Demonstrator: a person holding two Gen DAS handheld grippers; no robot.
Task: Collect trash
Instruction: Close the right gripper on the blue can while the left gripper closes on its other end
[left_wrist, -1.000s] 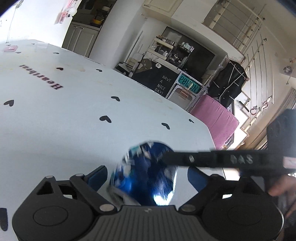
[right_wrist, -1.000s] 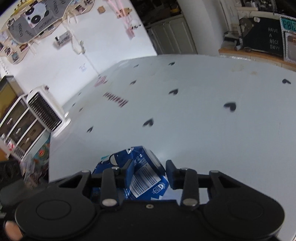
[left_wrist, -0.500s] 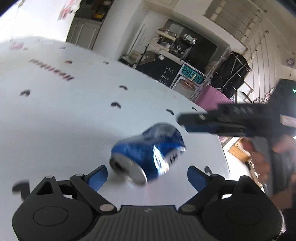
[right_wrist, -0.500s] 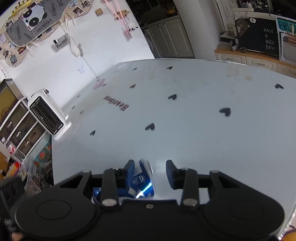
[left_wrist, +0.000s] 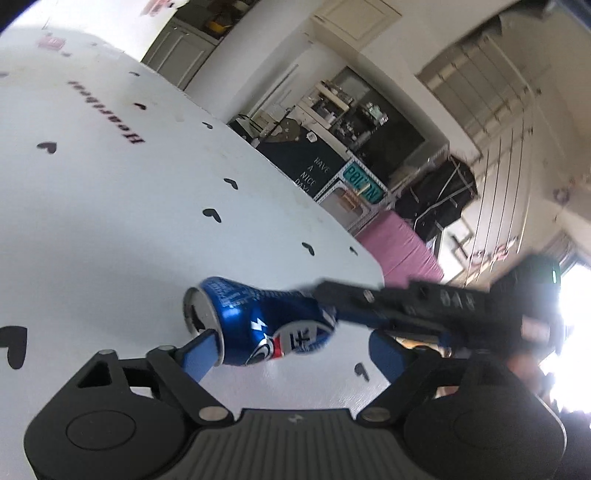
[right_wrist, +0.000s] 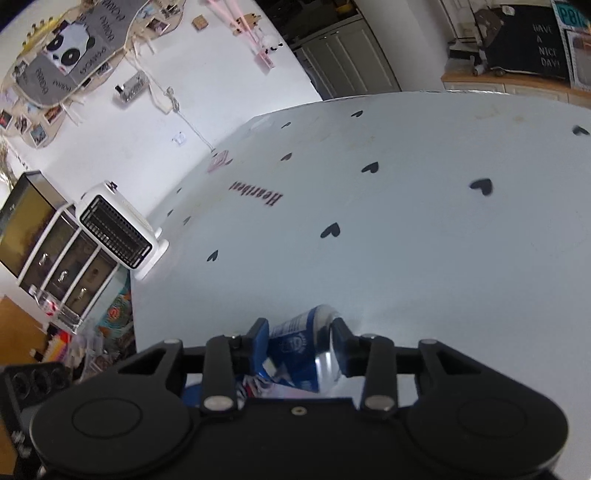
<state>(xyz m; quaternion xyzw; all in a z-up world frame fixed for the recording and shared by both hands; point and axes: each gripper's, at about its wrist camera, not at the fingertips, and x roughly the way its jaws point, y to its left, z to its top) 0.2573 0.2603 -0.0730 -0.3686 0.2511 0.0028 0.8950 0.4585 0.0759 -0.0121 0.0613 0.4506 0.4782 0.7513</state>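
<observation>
Left wrist view shows a white table (left_wrist: 110, 206) with little black hearts (left_wrist: 212, 215) and the red word "Heartbeat" (left_wrist: 107, 112) printed on it. Past the table edge there is a pink cloth (left_wrist: 402, 247), a black sign (left_wrist: 310, 166) that says "HAVE A NICE DAY!", and a dark shelf. The right gripper (left_wrist: 334, 308) reaches in from the right and hides part of the room behind it. It pinches a blue can (left_wrist: 258, 321) by one end and holds it sideways above the table. The can is dented, with white marks on its side, and its silver open end points left. The left gripper (left_wrist: 291, 354) is spread wide, and its left blue pad (left_wrist: 199, 354) sits right by the can's rim; I cannot tell if they touch. In the right wrist view, the can (right_wrist: 299, 350) sits squeezed between the two blue pads of the right gripper (right_wrist: 299, 338). A white heater (right_wrist: 118, 232) stands beside the table, near a set of drawers (right_wrist: 48, 266). A panda picture (right_wrist: 66, 48) hangs on the wall.
</observation>
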